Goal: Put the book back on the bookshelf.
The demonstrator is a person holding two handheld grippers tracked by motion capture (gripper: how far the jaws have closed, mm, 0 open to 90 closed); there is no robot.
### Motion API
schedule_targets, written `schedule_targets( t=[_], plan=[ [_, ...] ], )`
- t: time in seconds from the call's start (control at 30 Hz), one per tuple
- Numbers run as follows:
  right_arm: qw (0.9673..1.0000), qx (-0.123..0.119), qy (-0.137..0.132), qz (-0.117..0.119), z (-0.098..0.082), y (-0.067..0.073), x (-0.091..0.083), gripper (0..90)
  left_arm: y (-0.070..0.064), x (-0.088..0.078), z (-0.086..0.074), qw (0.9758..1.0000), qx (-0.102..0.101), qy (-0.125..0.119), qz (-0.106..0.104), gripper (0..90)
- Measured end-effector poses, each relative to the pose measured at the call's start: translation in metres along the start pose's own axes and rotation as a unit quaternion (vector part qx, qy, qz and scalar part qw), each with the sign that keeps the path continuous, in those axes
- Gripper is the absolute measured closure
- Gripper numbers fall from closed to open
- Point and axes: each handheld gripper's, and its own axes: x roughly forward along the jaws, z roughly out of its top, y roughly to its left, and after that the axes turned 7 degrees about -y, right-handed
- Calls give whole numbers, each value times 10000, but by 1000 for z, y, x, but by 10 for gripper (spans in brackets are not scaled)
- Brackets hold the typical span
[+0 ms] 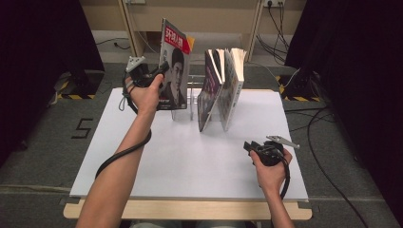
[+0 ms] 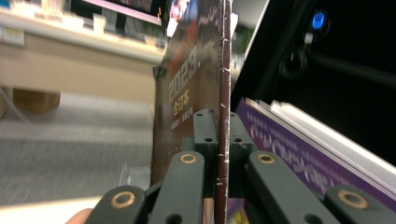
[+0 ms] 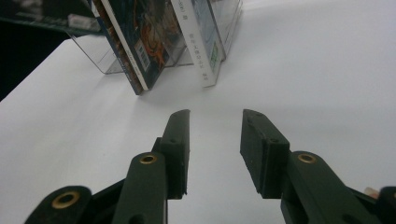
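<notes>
The magazine (image 1: 175, 66) is held upright by its edge in the clamped left gripper (image 1: 161, 71), beside the clear rack (image 1: 190, 102); the right gripper (image 1: 250, 147) is seen open over bare tabletop (image 1: 190, 161).

The left gripper (image 1: 161, 70) stands at the far left of the table (image 1: 190, 161), its fingers (image 2: 205, 128) clamped on either face of the magazine (image 1: 173, 66), which stands upright between them. Just right of those fingers, 2 books (image 1: 223, 88) lean in the clear rack (image 1: 183, 111). The right gripper (image 1: 249, 146) sits near the table's right front, and ahead of its parted fingers (image 3: 180, 140) lies bare tabletop, then the 2 books.
</notes>
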Motion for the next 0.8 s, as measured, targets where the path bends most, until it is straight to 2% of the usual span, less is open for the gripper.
schedule_targets(
  t=[0.03, 0.1, 0.13, 0.23, 0.27, 0.3, 0.33, 0.4, 0.43, 0.5, 0.57, 0.63, 0.7, 0.73, 0.8],
  plan=[
    [10000, -32, 2, 5, -1, -1, 0, 636, 2, 3, -5, 10000, 3, -10, 36, 864],
    [10000, -43, 1, 1, -1, -2, 0, 636, 8, 7, -23, 9997, -11, 79, 237, 864],
    [10000, -69, -4, -6, -1, -3, 0, 636, 13, 6, -35, 9994, 10, 104, 325, 864],
    [10000, -33, 14, 11, -2, -3, 1, 637, 22, -1, -52, 9989, 79, 56, 453, 863],
    [10000, -28, 23, 8, -3, -4, 1, 637, 24, -4, -57, 9987, 172, 86, 480, 862],
    [10000, -57, 30, 6, -3, -4, 2, 637, 26, -8, -61, 9982, 317, 140, 486, 861],
    [10000, -31, 46, 14, -3, -4, 3, 637, 28, -11, -65, 9982, 371, 244, 412, 860],
    [10000, -36, 60, 27, -4, -4, 4, 637, 28, -18, -67, 9971, 511, 403, 400, 858],
    [10000, -55, 54, 20, -4, -4, 4, 637, 28, -21, -67, 9972, 479, 493, 291, 857],
    [10000, -50, 38, 32, -4, -2, 3, 636, 28, -26, -67, 9952, 589, 711, 319, 849],
    [10000, -35, 29, 33, -3, 0, 2, 636, 29, -30, -65, 9932, 562, 982, 275, 840],
    [10000, -40, 26, 40, -3, 1, 2, 635, 32, -34, -62, 9892, 491, 1323, 393, 815],
    [10000, -27, 28, 36, -3, 1, 1, 635, 34, -36, -60, 9875, 373, 1473, 422, 795],
    [10000, -28, 30, 35, -3, 1, 1, 635, 36, -38, -58, 9854, 412, 1581, 473, 789],
    [10000, -45, 23, 30, -3, 0, 1, 635, 37, -40, -58, 9833, 380, 1724, 450, 786]
  ],
)
